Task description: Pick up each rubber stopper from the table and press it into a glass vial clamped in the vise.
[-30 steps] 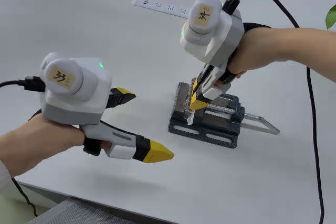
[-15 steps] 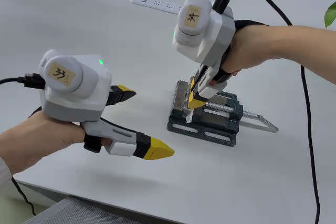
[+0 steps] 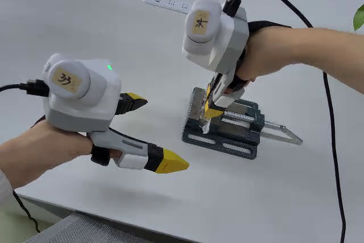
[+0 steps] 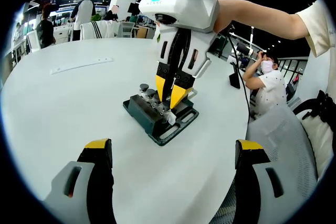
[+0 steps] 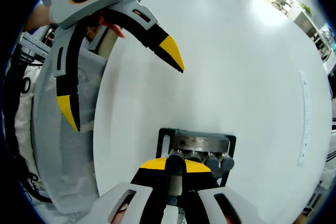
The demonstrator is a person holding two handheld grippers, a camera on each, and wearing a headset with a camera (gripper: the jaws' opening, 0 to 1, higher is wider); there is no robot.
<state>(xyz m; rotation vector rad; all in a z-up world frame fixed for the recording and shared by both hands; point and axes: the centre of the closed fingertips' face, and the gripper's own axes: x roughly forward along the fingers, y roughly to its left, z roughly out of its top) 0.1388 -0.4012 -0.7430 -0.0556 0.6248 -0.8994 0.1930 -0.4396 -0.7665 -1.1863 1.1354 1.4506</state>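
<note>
Change: the right tongs (image 3: pixel 209 111) had leaned leftward over the vise (image 3: pixel 224 136), tips staying low at the vials (image 5: pixel 210 160); a press was under way, I'd judge.
Tongs: right clenched, its load hidden; left tongs (image 3: pixel 162 135) released above the counter (image 3: pixel 85 27).
Count: one vise, four clamped vials.

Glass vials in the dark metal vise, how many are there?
4 small glass vials stand in one row in the dark metal vise, with the right gripper over one end; more may hide beneath it.
</note>
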